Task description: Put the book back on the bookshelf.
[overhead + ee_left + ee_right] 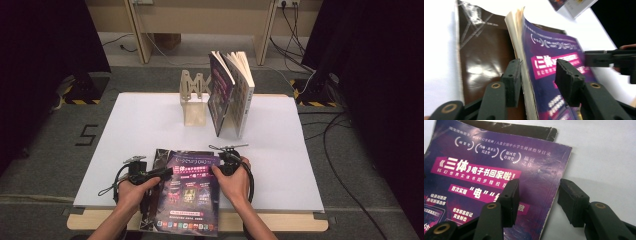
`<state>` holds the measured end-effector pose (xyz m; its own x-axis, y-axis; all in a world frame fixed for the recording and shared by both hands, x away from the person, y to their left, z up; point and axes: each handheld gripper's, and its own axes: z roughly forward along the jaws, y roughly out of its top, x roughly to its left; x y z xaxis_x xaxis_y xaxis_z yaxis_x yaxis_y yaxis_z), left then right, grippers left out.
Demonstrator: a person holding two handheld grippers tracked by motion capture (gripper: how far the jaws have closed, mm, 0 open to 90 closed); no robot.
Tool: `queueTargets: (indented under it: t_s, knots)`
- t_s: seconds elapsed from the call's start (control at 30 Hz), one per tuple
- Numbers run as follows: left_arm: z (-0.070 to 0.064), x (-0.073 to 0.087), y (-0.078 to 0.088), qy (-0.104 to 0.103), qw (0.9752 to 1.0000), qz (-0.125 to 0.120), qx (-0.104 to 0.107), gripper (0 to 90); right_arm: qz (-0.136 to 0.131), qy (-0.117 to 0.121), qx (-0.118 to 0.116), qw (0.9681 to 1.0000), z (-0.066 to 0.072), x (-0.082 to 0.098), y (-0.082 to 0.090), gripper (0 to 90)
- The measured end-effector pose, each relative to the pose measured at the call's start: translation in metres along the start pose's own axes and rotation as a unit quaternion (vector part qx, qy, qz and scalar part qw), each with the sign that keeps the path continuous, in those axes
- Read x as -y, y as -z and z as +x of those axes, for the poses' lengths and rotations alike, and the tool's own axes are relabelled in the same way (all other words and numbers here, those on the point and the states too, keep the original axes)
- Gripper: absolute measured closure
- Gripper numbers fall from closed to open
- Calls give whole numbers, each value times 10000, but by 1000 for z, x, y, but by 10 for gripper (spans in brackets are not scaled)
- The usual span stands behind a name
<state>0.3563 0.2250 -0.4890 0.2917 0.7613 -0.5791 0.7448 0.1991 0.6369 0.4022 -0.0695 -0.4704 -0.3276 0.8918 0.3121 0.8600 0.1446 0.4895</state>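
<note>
Purple book (189, 192) lies flat at table's near edge, middle, over dark brown cover sheet (161, 159). Left gripper (537, 75) straddles lifted page edge, fingers (512, 77) half closed around it, pads not yet pressing. Right gripper (537, 197) at book's right edge, fingers (574, 200) wide, one over cover, one over bare table (280, 145); nothing held. Step in hand, likely: getting grip to raise book. Next: left fingers pinch edge firmly, right closes on opposite edge, lift toward wooden stand (194, 97) beside upright books (231, 92) at far edge.
</note>
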Motion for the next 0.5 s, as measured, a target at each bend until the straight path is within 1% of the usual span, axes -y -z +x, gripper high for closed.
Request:
queueTargets:
  t_s: [0.07, 0.1, 0.17, 0.23, 0.3, 0.33, 0.37, 0.5]
  knots:
    - [-2, 1, -1, 174, 9995, 17, 252, 580, -2, -22, 2, 10000, 0, 0, 0, 516]
    - [-3, 2, -1, 187, 9994, 36, 288, 587, -11, -29, 2, 10000, 1, 0, 0, 515]
    - [-3, 2, -3, 78, 9997, 83, 219, 595, -24, -23, 6, 10000, 1, 0, 0, 514]
    - [0, 1, -2, 150, 9996, 143, 171, 650, -12, -14, -6, 10000, 0, 0, 0, 514]
    - [3, 0, -2, 184, 9995, 246, 105, 739, -19, 6, -13, 10000, 0, 0, 0, 511]
    - [4, -1, -2, 223, 9992, 290, 128, 766, -17, 55, -10, 10000, 0, 0, -1, 510]
    - [4, -1, -2, 260, 9990, 327, 140, 779, -10, 44, -5, 10000, 0, 0, -1, 509]
    - [4, -3, -2, 386, 9985, 339, 187, 814, 7, 25, 8, 10000, 1, -1, 0, 507]
